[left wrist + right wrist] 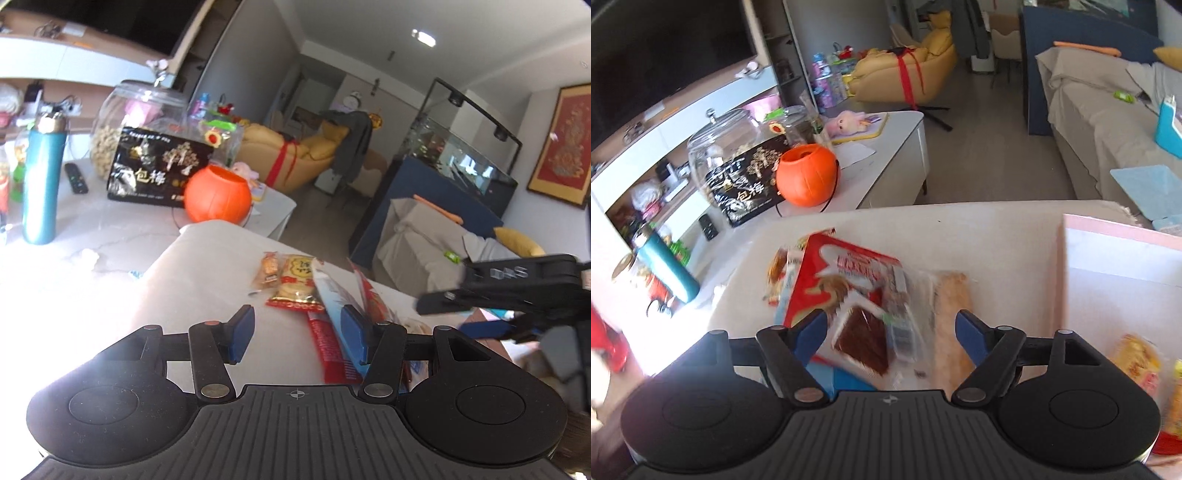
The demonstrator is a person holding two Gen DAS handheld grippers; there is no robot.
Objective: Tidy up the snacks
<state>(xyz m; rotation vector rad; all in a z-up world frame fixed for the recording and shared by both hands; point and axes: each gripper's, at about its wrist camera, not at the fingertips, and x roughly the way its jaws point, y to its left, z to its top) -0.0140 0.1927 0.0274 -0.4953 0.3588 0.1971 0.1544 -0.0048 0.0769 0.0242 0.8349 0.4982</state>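
While the snack pile (864,295) lies heaped near the middle of the pale table (990,229), both grippers are held over it with nothing clasped. The right gripper (891,334) is seen with fingers spread wide, bare of any load; between and beneath them lie a clear packet of dark red strips (862,341) and, just beside it, a long pale wafer pack (951,314). A red-and-white bag (849,273) is propped tilted against the heap. The left gripper (298,334) is likewise parted and empty; a long red-and-blue packet (334,332) passes beside its right pad, contact not determinable. Two small biscuit packets (286,277) are noted nearer the far edge. A pink box (1115,266) stands at the right edge, apparently the destination.

Handling, as judged: packets are light, crinkly film, slippery, contents brittle. Hold is best taken across the narrow width at mid-length, or on a sealed end seam, with gentle pressure. Blur obscures finer detail.
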